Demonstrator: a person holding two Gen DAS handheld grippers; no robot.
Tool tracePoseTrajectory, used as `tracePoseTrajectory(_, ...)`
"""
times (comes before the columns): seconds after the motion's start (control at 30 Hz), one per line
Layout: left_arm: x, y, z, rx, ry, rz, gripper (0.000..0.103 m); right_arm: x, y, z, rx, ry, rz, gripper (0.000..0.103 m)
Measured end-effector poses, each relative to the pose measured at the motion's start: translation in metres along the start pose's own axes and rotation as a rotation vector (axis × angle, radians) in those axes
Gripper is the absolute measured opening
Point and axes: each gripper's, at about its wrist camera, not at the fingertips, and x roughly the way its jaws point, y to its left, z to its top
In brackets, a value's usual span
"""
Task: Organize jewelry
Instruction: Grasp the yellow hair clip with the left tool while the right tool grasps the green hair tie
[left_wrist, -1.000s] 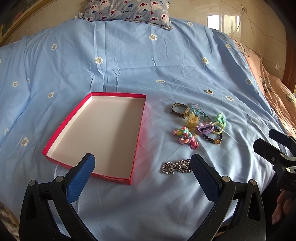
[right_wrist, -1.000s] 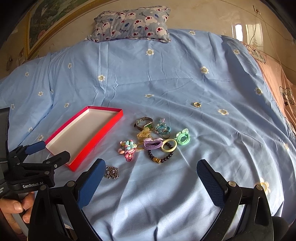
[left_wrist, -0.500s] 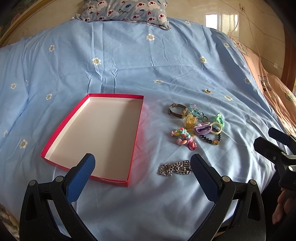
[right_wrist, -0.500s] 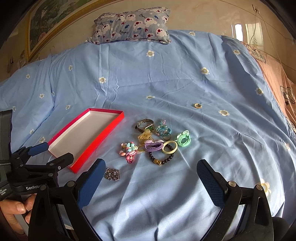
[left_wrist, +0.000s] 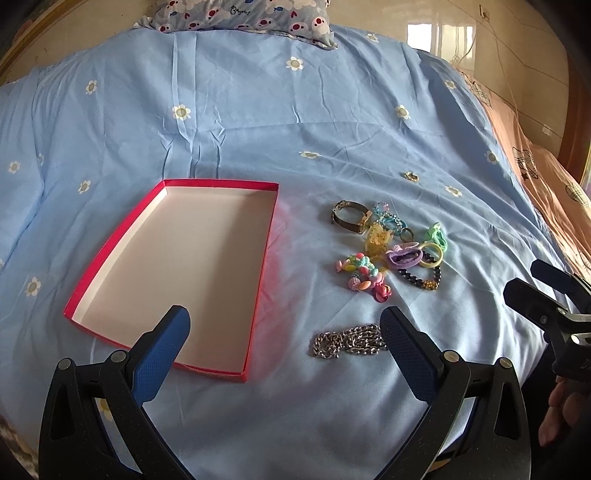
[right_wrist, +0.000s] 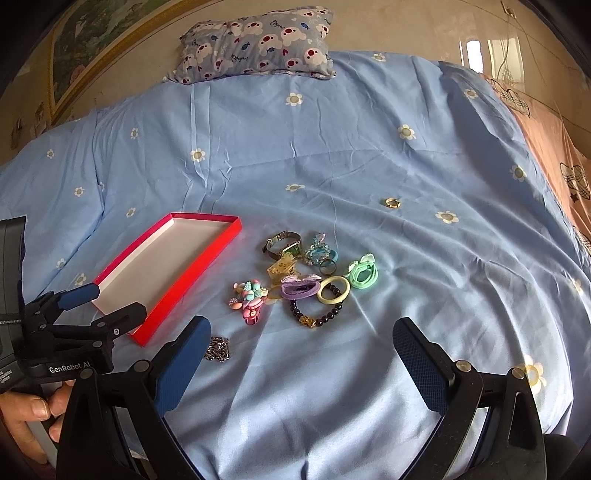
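Note:
A red box lid with a white inside (left_wrist: 177, 273) (right_wrist: 162, 269) lies empty on the blue sheet. To its right lies a heap of jewelry (left_wrist: 388, 247) (right_wrist: 306, 280): a watch (left_wrist: 349, 218), a dark bead bracelet (right_wrist: 319, 317), hair ties and a pink bead cluster (left_wrist: 364, 275). A silver chain (left_wrist: 347, 343) (right_wrist: 218, 349) lies nearer me, and a small gold ring (left_wrist: 410, 176) (right_wrist: 392, 202) farther off. My left gripper (left_wrist: 284, 332) is open above the lid's near right corner, its right finger beside the chain. My right gripper (right_wrist: 301, 343) is open just short of the heap.
The bed sheet (left_wrist: 295, 122) is light blue with daisies. A patterned pillow (right_wrist: 255, 40) lies at the head. A peach blanket (left_wrist: 554, 192) runs along the right edge. The wall stands behind the bed.
Both grippers have eased slightly, so the lid and jewelry sit a little lower in the views. Nothing on the bed has moved. Both grippers stay open.

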Motion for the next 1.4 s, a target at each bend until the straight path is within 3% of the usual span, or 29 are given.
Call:
tracePoseTrajectory(0.53, 0.046, -0.02, 0.029, 0.051, 0.064, -0.082, 0.099, 0.043, -0.029, 0.013, 0.055, 0.067, 0.009, 0.098)
tracePoseTrajectory(0.87, 0.084, -0.035, 0.052, 0.062, 0.124, -0.162, 0.089, 0.079, -0.062, 0.033, 0.133, 0.106, -0.012, 0.072)
tracePoseTrajectory(1.27, 0.141, -0.063, 0.072, 0.075, 0.228, -0.264, 0.082, 0.135, -0.088, 0.042, 0.214, 0.19, 0.001, 0.059)
tracePoseTrajectory(1.4, 0.157, -0.073, 0.076, 0.082, 0.254, -0.28, 0.073, 0.146, -0.093, 0.041, 0.229, 0.212, 0.004, 0.053)
